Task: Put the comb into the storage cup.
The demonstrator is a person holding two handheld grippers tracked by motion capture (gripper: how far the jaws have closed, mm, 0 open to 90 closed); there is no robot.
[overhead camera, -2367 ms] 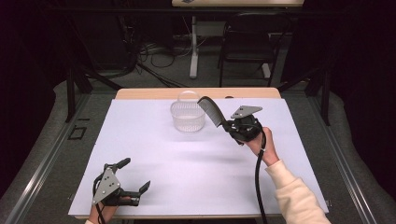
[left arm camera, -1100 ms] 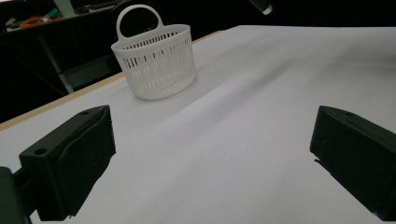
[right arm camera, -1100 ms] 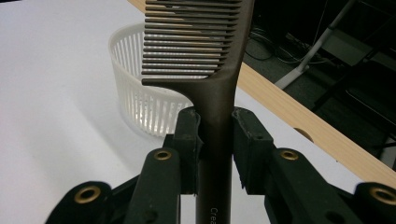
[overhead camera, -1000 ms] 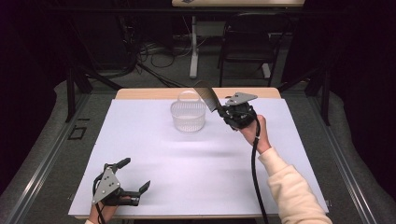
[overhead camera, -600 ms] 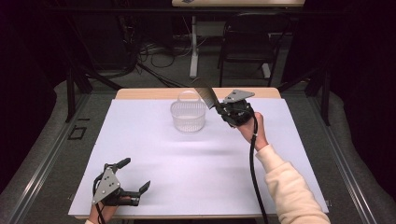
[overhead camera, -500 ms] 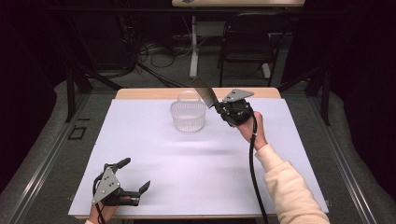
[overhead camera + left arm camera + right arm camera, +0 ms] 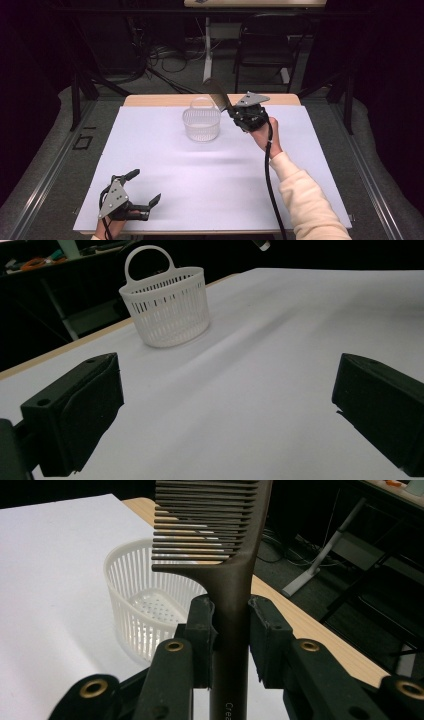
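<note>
Comb [image 7: 227, 580]: clamped by its handle in right tool [image 7: 235, 112], raised at basket's [image 7: 201, 125] 2 o'clock. Swing teeth over rim, lower, then release. Left tool [image 7: 142, 192]: open, empty, counter's [image 7: 210, 180] 7 o'clock.

The high view looks forward and down from above the person's side, taking in the whole white tabletop [image 7: 210, 175] from some way off, with the dark room and a chair [image 7: 267, 40] beyond its far edge. The left gripper view sits low, just above the tabletop, close behind the left claw [image 7: 225, 415], and looks across the surface toward the white basket [image 7: 167, 310] farther off. The right gripper view rides higher, close behind the right claw [image 7: 231, 630], and faces down and past the far tabletop edge toward the floor. All three views share the basket and the tabletop around it.
</note>
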